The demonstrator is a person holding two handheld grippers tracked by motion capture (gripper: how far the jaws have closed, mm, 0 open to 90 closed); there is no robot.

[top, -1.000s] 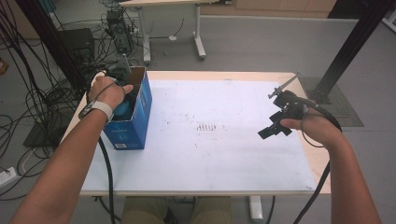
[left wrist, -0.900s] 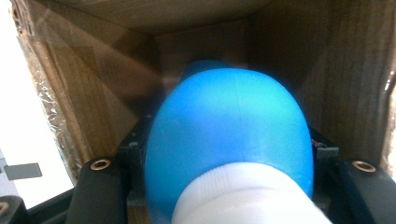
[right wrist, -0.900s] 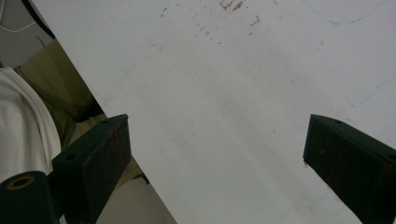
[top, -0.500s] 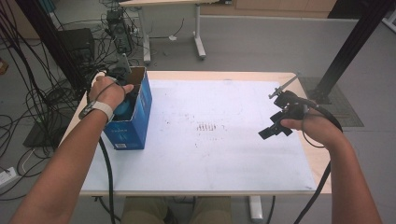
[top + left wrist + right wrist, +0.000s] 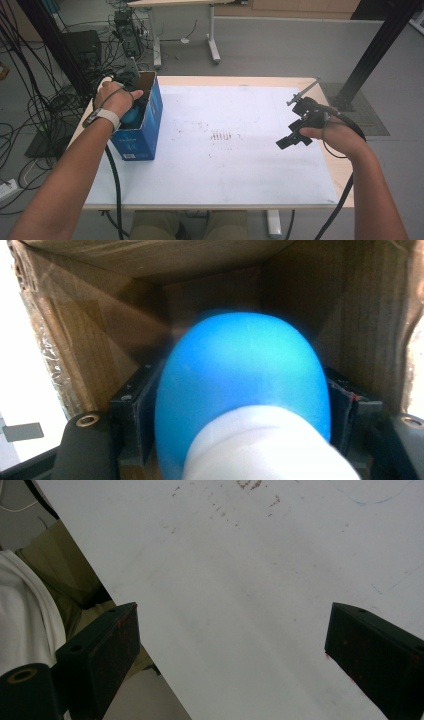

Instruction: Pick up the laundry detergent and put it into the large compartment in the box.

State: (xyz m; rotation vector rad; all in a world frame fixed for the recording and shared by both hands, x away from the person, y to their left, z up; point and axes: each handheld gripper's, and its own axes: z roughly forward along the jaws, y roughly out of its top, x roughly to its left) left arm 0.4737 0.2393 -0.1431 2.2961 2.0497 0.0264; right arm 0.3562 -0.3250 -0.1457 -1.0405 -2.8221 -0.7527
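Box [image 5: 137,132] at nine o'clock took our left gripper [image 5: 240,405], clamped on a blue ball [image 5: 245,390] (white-tipped); our right gripper [image 5: 232,645] gaped wide at three o'clock.

A lab or workshop: tangled black cables [image 5: 30,107] crowd the grey floor at the frame's left, a black metal rig post [image 5: 377,50] rises upper right, and a second white-legged desk [image 5: 185,20] stands at top
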